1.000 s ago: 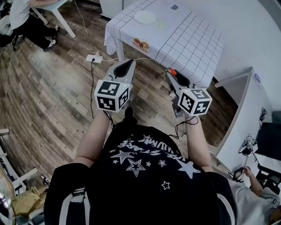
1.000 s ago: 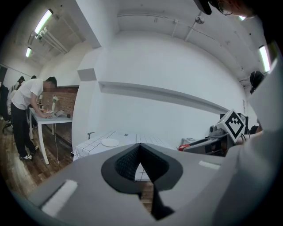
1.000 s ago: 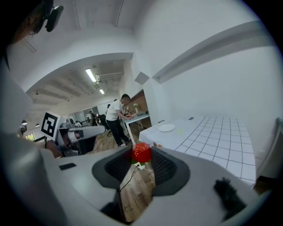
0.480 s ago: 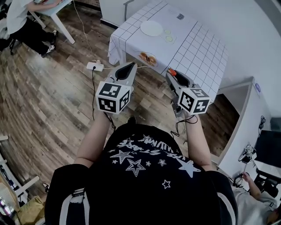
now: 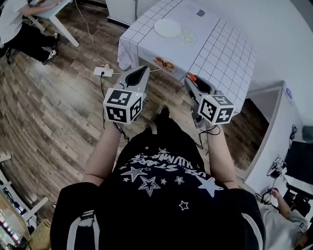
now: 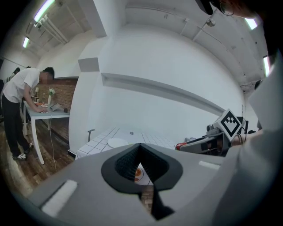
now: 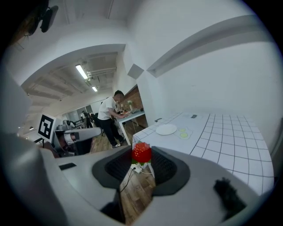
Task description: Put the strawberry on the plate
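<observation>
gripping strawberry (image 7: 142, 152) in right tongs (image 7: 142, 155), long axis upright, leaves down, left tongs (image 6: 140, 146) clenched empty

In the head view the strawberry (image 5: 191, 77) is a small red spot at the tip of the right gripper (image 5: 190, 81), whose fingers (image 5: 198, 88) cover most of it. On the table (image 5: 220, 53), an orange thing (image 5: 165, 63) near the front edge, two pale round things (image 5: 187, 35) beside the plate (image 5: 167, 27) and a small dark thing (image 5: 200, 13) are too small to tell. The top edge cuts off the table's far end and, in the corner, a person (image 5: 27, 39). In the left gripper view the fingers of the left gripper (image 6: 140, 146) hide most of the table.
</observation>
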{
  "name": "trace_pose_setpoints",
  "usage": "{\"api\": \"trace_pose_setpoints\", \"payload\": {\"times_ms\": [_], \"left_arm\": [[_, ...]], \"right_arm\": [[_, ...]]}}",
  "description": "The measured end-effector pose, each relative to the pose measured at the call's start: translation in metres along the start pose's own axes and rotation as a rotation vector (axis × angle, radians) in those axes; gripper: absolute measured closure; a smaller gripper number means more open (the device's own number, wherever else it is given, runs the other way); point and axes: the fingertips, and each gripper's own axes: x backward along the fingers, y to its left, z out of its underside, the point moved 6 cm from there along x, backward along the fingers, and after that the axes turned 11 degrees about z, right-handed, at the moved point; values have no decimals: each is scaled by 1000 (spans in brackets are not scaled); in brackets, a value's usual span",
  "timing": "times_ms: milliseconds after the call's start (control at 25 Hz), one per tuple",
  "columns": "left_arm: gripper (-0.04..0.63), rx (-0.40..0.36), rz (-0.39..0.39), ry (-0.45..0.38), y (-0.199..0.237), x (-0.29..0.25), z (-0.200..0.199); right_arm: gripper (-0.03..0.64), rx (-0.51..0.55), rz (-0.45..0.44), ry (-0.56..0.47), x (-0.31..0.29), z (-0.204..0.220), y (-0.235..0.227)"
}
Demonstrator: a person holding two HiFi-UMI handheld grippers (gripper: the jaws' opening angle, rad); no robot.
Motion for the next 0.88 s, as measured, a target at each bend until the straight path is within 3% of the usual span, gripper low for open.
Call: {"api": "trace_pose_setpoints", "payload": {"times_ms": [880], "left_arm": [[586,15,-95,57,86,-109,-23]], "right_arm": [[474,-1,-116,49,-148,-55,-71]]}}
